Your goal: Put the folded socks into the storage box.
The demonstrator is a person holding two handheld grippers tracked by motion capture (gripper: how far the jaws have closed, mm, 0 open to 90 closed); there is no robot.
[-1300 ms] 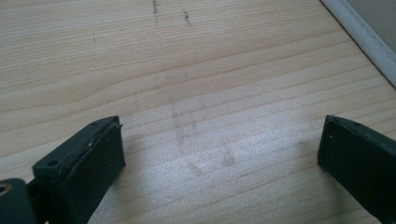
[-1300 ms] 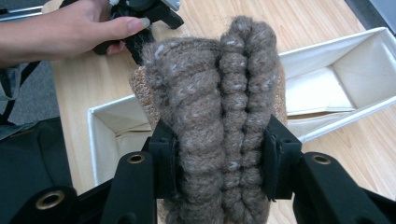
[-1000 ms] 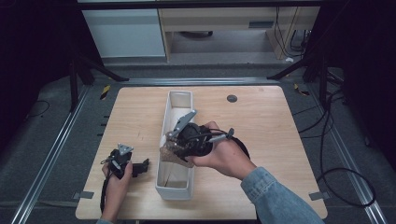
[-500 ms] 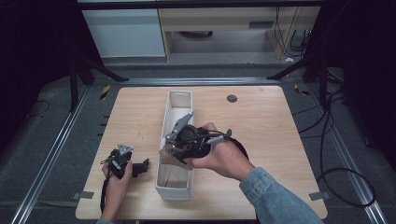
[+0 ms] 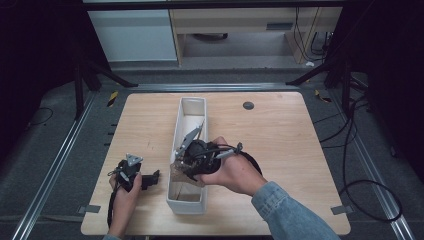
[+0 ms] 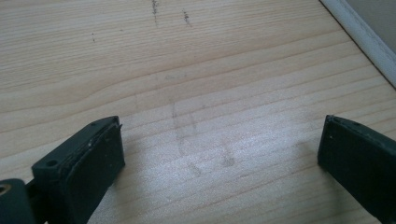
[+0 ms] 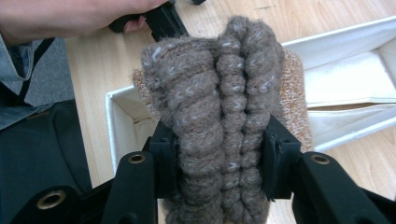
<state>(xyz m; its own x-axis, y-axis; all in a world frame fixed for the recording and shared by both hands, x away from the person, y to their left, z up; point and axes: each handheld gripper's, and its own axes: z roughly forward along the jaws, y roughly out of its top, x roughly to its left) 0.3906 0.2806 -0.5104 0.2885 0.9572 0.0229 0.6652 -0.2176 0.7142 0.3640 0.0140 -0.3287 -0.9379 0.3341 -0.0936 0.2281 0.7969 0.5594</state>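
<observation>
Wooden bench (image 5: 280,130), mid-frame: rolled brown woollen cloth (image 7: 219,107) is clamped by the right gripper (image 7: 219,163) over the white bin (image 5: 192,107); if released off-centre, its rim could be snagged. The left gripper (image 6: 219,154) is held wide open, empty.

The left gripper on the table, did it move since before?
No. The left gripper rests at the same spot on the table, left of the white bin.

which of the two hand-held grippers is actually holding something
The right hand-held gripper: its jaws squeeze a folded brown woolly cloth over the white bin. The left hand-held gripper stands open above bare wooden table, nothing between its jaws.
</observation>
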